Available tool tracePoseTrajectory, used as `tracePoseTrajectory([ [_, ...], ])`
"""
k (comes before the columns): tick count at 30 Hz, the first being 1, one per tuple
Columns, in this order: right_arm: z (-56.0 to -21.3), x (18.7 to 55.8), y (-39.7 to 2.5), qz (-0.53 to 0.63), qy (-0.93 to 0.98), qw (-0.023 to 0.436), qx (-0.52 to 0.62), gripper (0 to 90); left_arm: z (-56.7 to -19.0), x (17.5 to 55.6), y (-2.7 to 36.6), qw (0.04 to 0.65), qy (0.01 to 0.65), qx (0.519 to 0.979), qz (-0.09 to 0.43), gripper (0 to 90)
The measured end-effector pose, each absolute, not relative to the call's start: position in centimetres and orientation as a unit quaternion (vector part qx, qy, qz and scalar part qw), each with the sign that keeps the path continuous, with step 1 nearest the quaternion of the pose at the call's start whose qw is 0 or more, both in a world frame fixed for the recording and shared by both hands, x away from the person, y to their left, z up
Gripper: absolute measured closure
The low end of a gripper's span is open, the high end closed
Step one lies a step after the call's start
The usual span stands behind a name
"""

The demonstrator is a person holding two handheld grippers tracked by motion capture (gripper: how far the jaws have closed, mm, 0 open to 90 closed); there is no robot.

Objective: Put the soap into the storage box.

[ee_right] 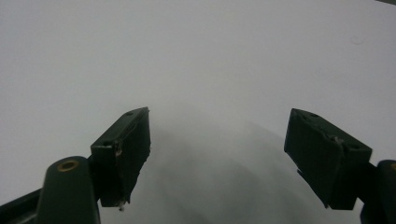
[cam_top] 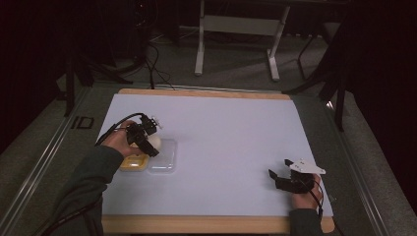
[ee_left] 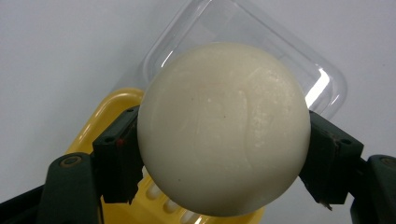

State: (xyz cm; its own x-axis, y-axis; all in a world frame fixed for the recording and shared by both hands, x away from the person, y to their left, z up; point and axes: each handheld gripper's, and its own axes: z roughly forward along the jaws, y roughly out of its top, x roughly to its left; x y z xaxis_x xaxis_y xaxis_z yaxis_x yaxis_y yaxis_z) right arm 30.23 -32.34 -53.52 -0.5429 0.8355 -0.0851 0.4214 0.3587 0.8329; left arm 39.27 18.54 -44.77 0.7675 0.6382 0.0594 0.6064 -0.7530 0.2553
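Low at the right of the high view, nearest the person, the right gripper (cam_top: 279, 173) rests on the white table sheet (cam_top: 236, 142) with its jaws spread wide and nothing between them; its own view confirms the gap, with bare sheet beyond the fingertips (ee_right: 126, 144). Farther up and toward the left of the frame, the left gripper (cam_top: 147, 142) is clamped on a cream-white soap bar (ee_left: 224, 126), rounded like a ball, both jaws pressed against its sides. The bar hangs just above a yellow soap tray (ee_left: 105, 121) with a slotted floor, and a clear plastic lid (ee_left: 261, 42) lies flat on the sheet beside that tray, toward the middle of the table.

The step in hand looks like carrying the soap at the tray, though whether it is going in or coming out cannot be told. If it is going in, the next move calls for centring the bar over the slots, lowering until it seats, then opening the jaws gently so the smooth bar does not roll out.
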Motion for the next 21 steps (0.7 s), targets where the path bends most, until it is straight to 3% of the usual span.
tracePoseTrajectory([
  [21,-53.5,30.2,-32.3,0.398,0.783,0.260,0.401,22.2,-45.4,39.6,20.1,0.091,0.372,0.921,0.067,25.7],
])
